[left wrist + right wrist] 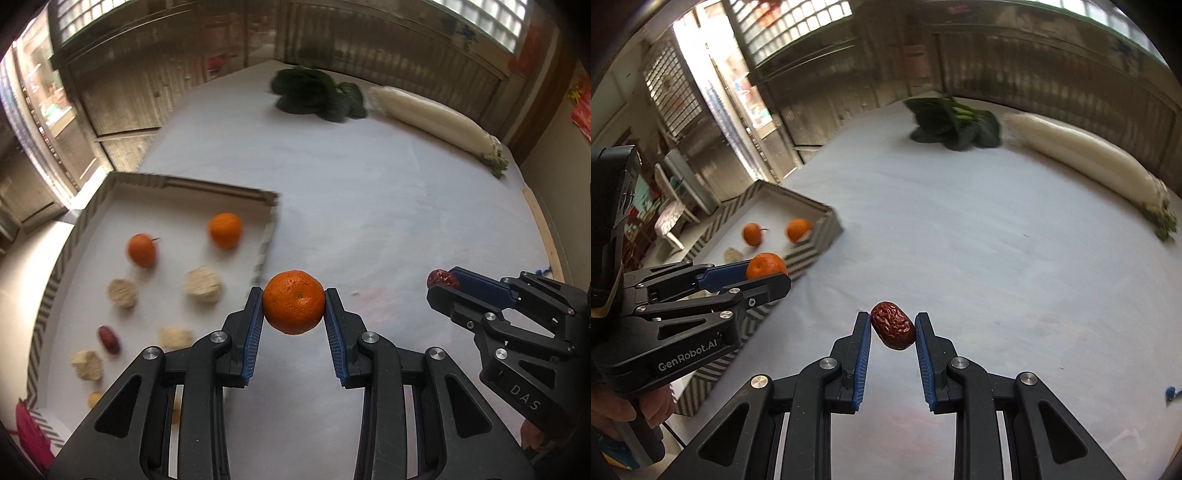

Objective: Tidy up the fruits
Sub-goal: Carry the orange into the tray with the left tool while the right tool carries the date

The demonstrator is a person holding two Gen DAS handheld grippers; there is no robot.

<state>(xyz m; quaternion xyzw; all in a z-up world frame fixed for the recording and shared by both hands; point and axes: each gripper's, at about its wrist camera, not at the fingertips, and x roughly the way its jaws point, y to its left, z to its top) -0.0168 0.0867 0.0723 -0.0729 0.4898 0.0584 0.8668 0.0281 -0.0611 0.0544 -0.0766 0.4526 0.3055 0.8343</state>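
My left gripper (pixel 294 295) is shut on an orange mandarin (pixel 293 302), held in the air just right of the striped tray (pixel 266 240). In the right wrist view the same gripper (pixel 775 271) and mandarin (pixel 765 265) hang over the tray's near corner (pixel 809 251). My right gripper (pixel 892 319) is shut on a wrinkled red date (pixel 893 325) above the white tablecloth; it appears at the right of the left wrist view (pixel 445 282) with the date (pixel 439 278) at its tips. Inside the tray lie two mandarins (pixel 225 229) (pixel 142 250), a date (pixel 109 339) and several pale cakes (pixel 203 285).
At the far side of the table lie dark leafy greens (pixel 317 94) and a long white radish (pixel 432 120). The greens (pixel 955 127) and radish (pixel 1086 158) also show in the right wrist view. A hand (pixel 617 410) grips the left tool's handle. Wooden screens and windows stand behind.
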